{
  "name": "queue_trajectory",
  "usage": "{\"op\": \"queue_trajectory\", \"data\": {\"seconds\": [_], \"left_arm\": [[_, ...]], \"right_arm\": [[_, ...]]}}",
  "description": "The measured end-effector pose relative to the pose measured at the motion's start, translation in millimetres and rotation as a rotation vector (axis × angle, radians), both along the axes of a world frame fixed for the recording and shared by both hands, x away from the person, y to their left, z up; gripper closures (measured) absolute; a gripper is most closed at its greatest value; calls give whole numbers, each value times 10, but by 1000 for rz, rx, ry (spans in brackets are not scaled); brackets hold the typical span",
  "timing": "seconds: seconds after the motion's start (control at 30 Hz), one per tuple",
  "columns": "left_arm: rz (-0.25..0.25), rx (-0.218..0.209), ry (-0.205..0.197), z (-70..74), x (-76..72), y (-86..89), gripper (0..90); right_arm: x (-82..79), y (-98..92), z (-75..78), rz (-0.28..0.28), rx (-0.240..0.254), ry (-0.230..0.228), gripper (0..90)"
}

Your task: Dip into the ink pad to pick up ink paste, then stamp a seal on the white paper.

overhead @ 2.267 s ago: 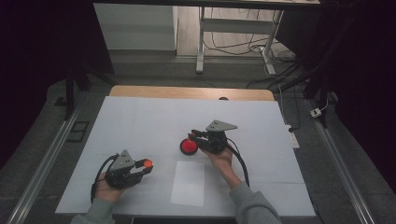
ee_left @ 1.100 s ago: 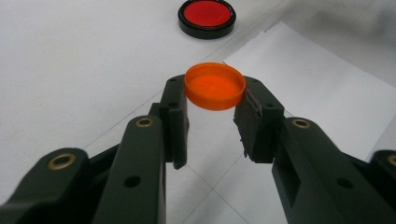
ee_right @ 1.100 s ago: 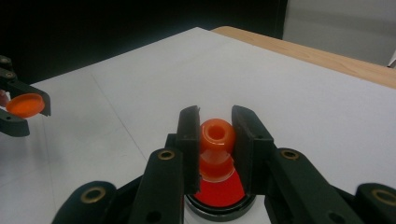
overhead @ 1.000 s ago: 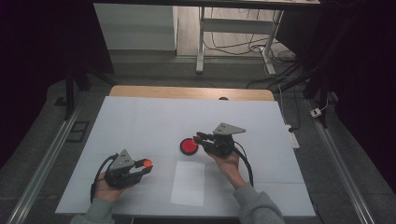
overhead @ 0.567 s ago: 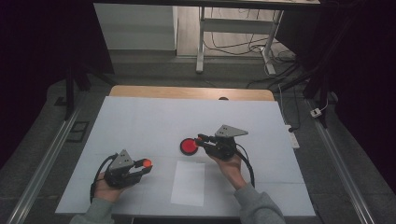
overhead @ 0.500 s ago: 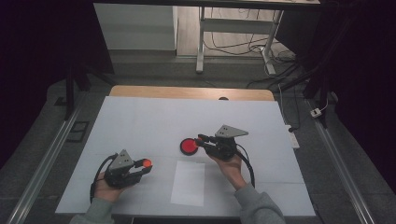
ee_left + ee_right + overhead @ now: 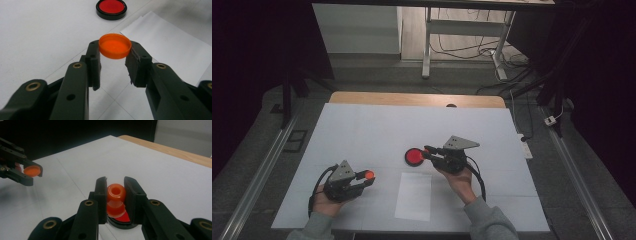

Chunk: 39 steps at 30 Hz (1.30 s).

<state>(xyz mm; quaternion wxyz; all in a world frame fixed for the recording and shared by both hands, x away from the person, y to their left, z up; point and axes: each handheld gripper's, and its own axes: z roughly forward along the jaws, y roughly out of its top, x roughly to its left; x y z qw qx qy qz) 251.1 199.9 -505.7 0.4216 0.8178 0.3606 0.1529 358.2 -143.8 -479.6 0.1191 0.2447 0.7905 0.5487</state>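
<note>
My left gripper (image 7: 368, 177) is shut on a shallow orange cap (image 7: 115, 46), pinched by its rim at the jaw tips and held just above the table. The right gripper (image 7: 116, 185) is shut on a small orange bottle-like piece (image 7: 116, 195) whose open round mouth faces the camera. In the right gripper view a red disc with a black rim (image 7: 120, 220) lies directly below that piece; whether they touch I cannot tell. In the high view the right gripper (image 7: 428, 151) points left at the red disc (image 7: 413, 157) in the middle of the table.
A white paper sheet (image 7: 413, 196) lies between the two hands near the front edge. The white tabletop (image 7: 377, 130) ends in a wooden strip (image 7: 412, 99) at the back. Beyond it are desk legs and cables on the floor.
The right gripper has drifted a little to the right with the orange piece still in it. The left gripper and its cap have stayed put.
</note>
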Motion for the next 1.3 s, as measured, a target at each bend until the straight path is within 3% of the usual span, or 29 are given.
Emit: {"op": "queue_trajectory", "data": {"seconds": [1.3], "left_arm": [[-2, 3, 4, -4, 4, -6, 651]], "right_arm": [[-271, -64, 3, 49, -13, -5, 726]]}}
